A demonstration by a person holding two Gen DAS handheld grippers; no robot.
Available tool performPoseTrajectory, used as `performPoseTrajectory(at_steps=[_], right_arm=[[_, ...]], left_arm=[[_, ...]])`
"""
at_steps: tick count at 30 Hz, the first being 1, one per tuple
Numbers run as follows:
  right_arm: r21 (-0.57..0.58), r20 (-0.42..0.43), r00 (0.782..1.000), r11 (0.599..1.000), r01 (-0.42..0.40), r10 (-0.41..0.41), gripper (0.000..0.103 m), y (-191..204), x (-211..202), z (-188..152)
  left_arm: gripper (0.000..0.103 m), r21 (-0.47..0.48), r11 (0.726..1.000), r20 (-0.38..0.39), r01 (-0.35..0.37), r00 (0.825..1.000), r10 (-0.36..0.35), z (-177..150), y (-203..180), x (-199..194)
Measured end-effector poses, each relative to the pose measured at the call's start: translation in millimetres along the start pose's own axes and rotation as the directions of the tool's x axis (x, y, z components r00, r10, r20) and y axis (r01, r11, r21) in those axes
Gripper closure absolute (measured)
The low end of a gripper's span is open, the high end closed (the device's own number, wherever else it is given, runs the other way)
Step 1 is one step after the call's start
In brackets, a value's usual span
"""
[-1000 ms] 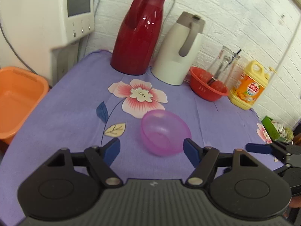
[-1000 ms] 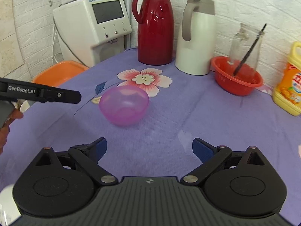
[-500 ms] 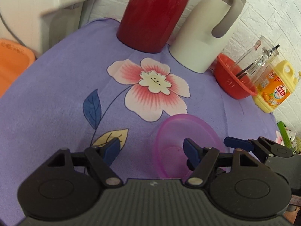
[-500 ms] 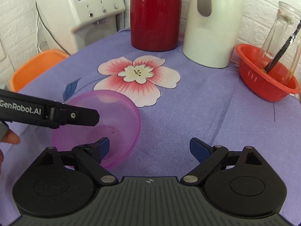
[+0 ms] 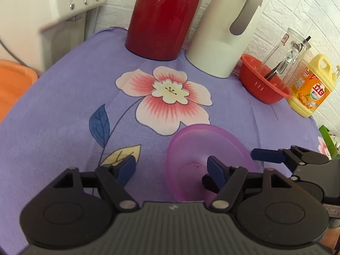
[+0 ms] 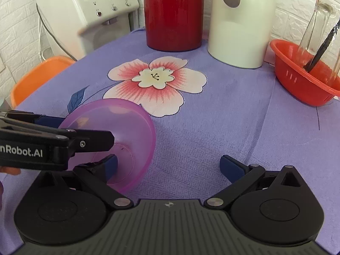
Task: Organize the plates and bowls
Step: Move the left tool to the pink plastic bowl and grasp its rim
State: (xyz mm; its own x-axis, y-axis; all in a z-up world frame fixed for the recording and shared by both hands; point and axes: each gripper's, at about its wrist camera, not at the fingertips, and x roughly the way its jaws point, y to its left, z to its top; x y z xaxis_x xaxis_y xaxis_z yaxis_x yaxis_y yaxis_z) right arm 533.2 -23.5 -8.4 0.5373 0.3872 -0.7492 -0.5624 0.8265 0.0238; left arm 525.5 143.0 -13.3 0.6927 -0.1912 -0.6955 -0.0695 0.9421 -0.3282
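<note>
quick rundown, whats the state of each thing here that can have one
purple bowl: tilted on the cloth, mouth facing the left gripper, empty
left gripper: open, right finger inside the bowl
right gripper: open, holding nothing
red thermos: upright
white thermos: upright
red basket: upright, holds a glass jar
detergent bottle: upright

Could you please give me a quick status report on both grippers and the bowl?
Left gripper open, one finger inside purple bowl. Right gripper open alongside. Bowl tilted on the cloth, nothing blocking.
</note>
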Motion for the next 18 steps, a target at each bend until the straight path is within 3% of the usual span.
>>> performPoseTrajectory(at_steps=[6, 12, 15, 18], right_arm=[[-0.073, 0.073, 0.997, 0.997, 0.013, -0.008, 0.0, 16, -21, -6], [-0.036, 0.041, 0.997, 0.997, -0.07, 0.071, 0.001, 18, -13, -11], [-0.04, 0.04, 0.995, 0.995, -0.089, 0.091, 0.018, 25, -19, -15], [-0.048, 0.036, 0.995, 0.995, -0.089, 0.091, 0.018, 34, -31, -18]], left_arm=[[0.031, 0.008, 1.0, 0.035, 0.012, 0.999, -0.012, -3, -2, -11], [0.066, 0.04, 0.999, 0.005, 0.024, 1.0, -0.024, -12, -7, -5], [0.073, 0.001, 0.998, -0.018, 0.056, 0.998, -0.056, -14, -6, -8], [0.073, 0.013, 0.998, -0.009, 0.062, 0.998, -0.062, -18, -15, -20]])
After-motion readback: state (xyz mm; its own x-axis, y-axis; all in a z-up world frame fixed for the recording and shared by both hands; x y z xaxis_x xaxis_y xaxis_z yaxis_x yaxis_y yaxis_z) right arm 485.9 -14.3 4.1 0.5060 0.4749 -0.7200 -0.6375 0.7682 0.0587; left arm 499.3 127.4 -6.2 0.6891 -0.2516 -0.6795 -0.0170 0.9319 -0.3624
